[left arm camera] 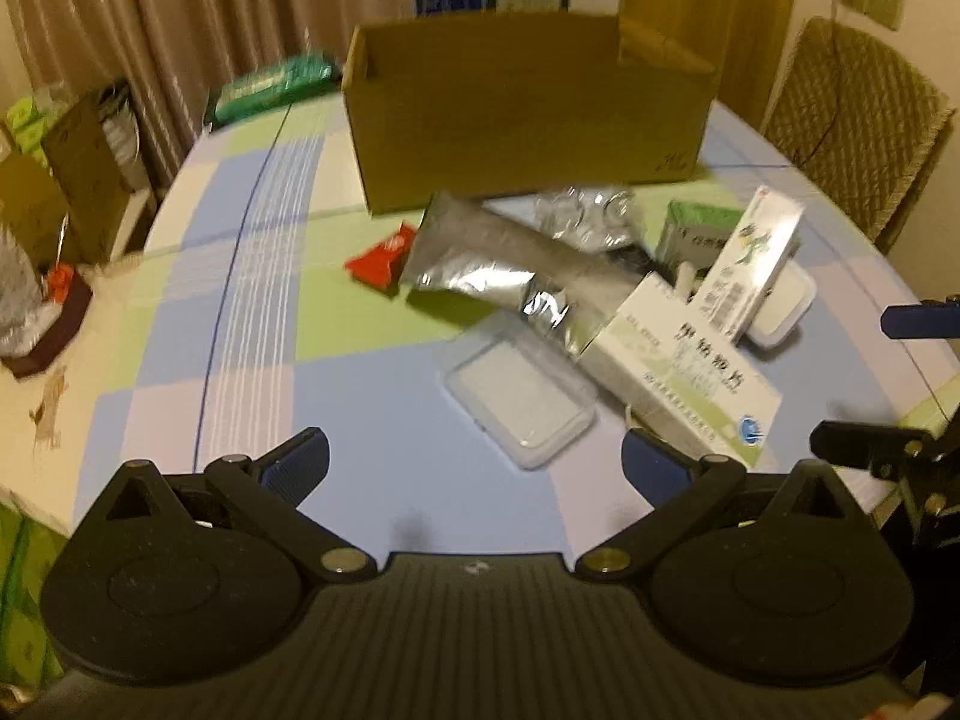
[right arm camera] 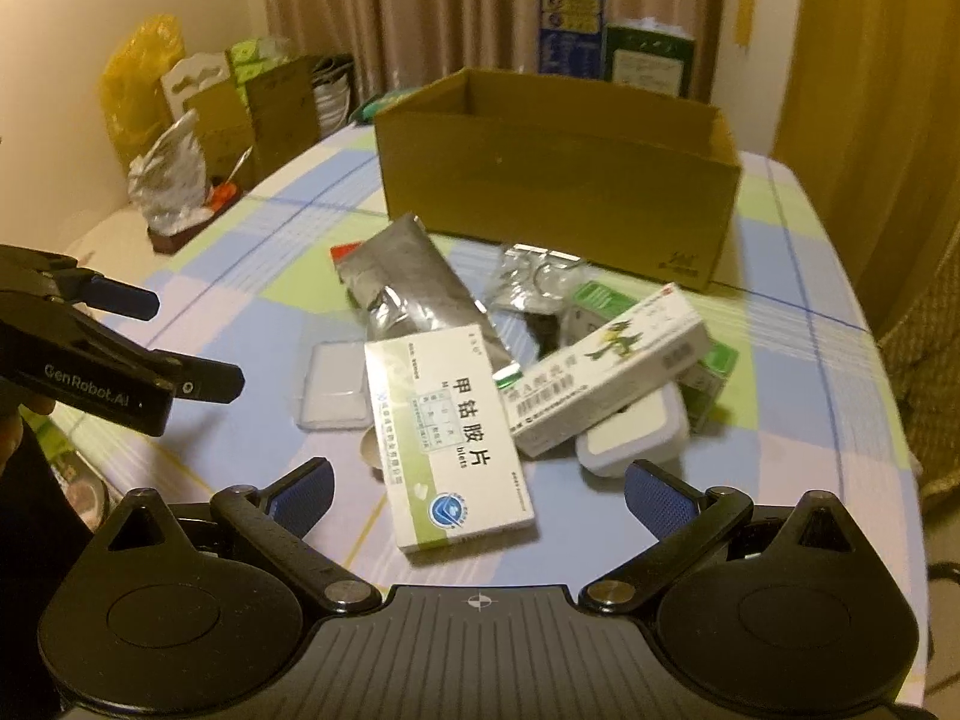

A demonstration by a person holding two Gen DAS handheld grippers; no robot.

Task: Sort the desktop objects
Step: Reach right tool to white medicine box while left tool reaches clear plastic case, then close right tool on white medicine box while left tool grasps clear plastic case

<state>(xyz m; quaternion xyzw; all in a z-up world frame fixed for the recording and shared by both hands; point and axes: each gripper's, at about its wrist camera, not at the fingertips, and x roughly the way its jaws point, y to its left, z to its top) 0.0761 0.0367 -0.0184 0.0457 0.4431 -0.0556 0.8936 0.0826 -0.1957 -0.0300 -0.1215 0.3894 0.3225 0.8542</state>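
Desktop objects lie in a loose heap on the checked table (right arm camera: 252, 228), just in front of the open cardboard box (right arm camera: 558, 180) that stands toward the far side.

Reading your right wrist view from left to right: your left claw (right arm camera: 198, 342) reaches in from the left edge, above the table, its 2 fingers spread with nothing between them. Next comes a clear plastic case (right arm camera: 333, 387), flat on the cloth. Beside it, a white and green medicine box (right arm camera: 447, 438) lies nearest you, its far end resting on a silver foil pouch (right arm camera: 414, 282). A red packet (right arm camera: 343, 252) peeks out from under the pouch's far corner. Behind the heap sits a crumpled clear bag (right arm camera: 531, 282). Further right, a long white carton (right arm camera: 606, 369) with a green figure lies tilted across a white rounded case (right arm camera: 636, 441) and a green box (right arm camera: 717, 372).

Your right claw (right arm camera: 480, 498) hovers near the close edge of the heap, fingers wide apart and holding nothing; the medicine box shows between them.

In your left wrist view, the left claw (left arm camera: 474, 471) is likewise spread and bare, over open cloth just short of the clear plastic case (left arm camera: 522, 390).
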